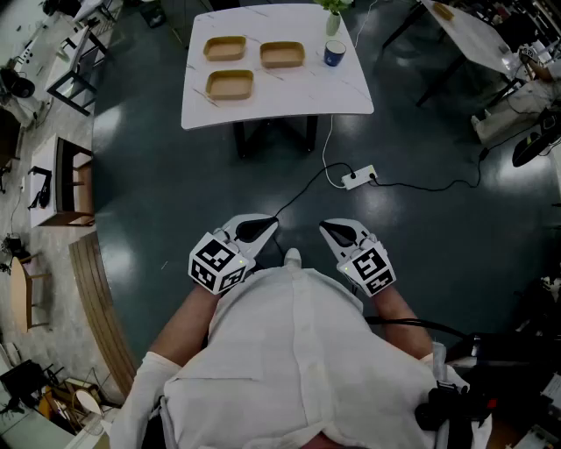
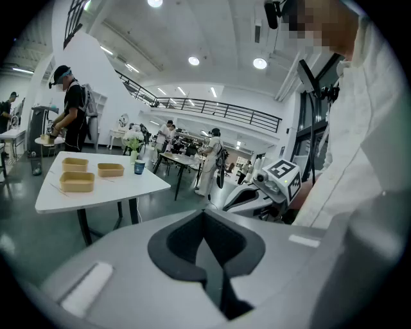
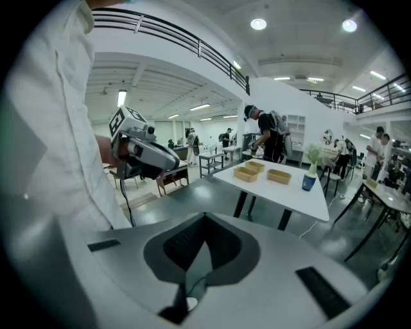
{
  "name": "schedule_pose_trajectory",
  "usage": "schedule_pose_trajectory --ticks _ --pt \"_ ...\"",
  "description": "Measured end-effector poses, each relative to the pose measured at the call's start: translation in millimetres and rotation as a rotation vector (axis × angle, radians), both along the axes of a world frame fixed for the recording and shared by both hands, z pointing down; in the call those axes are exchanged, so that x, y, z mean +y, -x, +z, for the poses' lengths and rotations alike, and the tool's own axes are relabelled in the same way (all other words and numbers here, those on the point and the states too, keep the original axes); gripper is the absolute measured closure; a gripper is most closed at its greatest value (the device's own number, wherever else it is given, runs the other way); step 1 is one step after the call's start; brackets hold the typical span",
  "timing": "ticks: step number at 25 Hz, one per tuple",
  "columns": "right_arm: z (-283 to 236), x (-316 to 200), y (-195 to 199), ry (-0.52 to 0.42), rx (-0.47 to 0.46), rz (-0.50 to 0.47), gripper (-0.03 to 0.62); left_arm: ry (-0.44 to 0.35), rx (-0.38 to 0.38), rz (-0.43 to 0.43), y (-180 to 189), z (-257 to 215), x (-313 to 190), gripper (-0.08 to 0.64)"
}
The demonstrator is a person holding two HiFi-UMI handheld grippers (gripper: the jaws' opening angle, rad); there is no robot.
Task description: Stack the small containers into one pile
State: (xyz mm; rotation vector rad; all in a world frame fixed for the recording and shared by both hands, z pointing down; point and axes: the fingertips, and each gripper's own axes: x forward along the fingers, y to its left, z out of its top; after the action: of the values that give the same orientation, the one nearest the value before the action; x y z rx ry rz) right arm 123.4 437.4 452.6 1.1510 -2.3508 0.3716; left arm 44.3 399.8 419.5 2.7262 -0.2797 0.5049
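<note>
White shirt fills the bottom of the head view, and just beyond it the person holds both tools close to the body, well short of the work. On the left side, the left gripper points forward and somewhat down over the dark grey floor; its own view shows the two dark pads pressed together along a thin seam, with nothing between them. Beside it but apart, the right gripper is tilted the same way, and its view likewise shows the jaws closed tight on nothing. Farther out on the floor lies a white power strip, with a black cable curving from it back toward the person. Beyond that stands the white table, well apart from both grippers. Three shallow brown containers sit on it, each singly and open side up: the back-left container and the back-right container side by side with a gap between them, and the front container nearer the person, just in front of the back-left one. A blue cup stands to the right of the back-right container, and a vase with a green plant stands just behind the cup.
</note>
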Motion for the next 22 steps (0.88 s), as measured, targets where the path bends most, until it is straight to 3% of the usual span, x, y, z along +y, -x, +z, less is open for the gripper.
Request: schedule_pose_trajectory --ticks 9,17,22 --pt "6.3 -1.8 -27.3 -0.007 -0.021 0.015 0.588 -0.026 -0.021 -0.010 -21.1 -5.2 0.0 0.552" --pt "27.0 -51.1 -4.2 0.024 0.013 -0.047 0.588 0.014 -0.014 -0.105 23.0 6.4 -42.1 0.553" --pt "27.2 -109.2 9.7 0.030 0.053 -0.012 0.586 0.010 -0.008 -0.072 38.2 11.8 -98.4 0.552"
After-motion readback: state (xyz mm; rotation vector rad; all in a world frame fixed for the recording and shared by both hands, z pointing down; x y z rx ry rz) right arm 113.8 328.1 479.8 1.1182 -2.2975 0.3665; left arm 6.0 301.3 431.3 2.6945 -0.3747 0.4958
